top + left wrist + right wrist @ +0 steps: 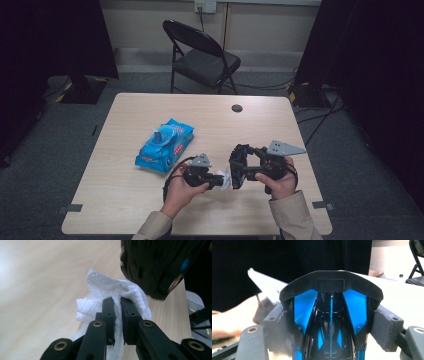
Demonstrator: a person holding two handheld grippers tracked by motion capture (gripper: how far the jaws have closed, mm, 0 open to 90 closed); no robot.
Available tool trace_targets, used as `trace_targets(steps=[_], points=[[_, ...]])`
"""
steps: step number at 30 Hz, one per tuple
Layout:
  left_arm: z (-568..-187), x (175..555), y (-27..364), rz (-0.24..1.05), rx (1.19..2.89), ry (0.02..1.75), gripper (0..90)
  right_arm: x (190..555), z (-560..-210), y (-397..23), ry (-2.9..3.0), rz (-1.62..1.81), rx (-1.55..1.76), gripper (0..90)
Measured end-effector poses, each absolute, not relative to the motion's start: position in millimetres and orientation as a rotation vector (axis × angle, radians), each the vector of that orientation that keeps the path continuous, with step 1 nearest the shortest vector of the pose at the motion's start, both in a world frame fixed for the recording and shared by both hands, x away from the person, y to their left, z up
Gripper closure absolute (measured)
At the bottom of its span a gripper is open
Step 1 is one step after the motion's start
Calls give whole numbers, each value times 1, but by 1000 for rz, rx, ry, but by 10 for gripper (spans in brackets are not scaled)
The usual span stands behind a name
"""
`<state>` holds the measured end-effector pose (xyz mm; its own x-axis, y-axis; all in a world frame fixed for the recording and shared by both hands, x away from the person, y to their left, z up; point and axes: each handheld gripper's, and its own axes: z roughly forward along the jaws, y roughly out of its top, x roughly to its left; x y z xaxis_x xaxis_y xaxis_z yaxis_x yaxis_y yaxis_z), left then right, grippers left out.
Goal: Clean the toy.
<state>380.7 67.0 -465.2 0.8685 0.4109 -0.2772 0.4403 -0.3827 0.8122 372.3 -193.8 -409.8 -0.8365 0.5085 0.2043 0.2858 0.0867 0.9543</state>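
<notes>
Left gripper (116, 302) pinched white wipe (110, 290) | right gripper (332, 322) clamped black-and-blue toy car (331, 305) | both near table (150, 200) centre-right | wipe looked soft, light: take by bunched middle | car rigid, glossy: hold flanks

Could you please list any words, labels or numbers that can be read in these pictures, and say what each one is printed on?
None can be read.
Blue wipes pack: red label patches with print, too small and blurred to read.
Black and blue object in the right hand-held gripper: no lettering visible.
White wipe in the left hand-held gripper: plain.
</notes>
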Motion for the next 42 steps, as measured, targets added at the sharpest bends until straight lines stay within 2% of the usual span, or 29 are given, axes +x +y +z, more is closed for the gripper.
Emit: trace_targets(steps=[9, 17, 22, 42], points=[[-433, 389, 80, 7, 1916, 615, 824, 374, -421, -187, 2226, 1800, 813, 256], [-447, 382, 63, -18, 1987, 580, 824, 374, -423, -181, 2233, 1798, 812, 256], [-456, 382, 65, -15, 2022, 592, 823, 375, -424, -186, 2212, 1807, 837, 256], [-459, 382, 130, 82, 2040, 699, 822, 381, -429, -221, 2159, 1728, 966, 256]])
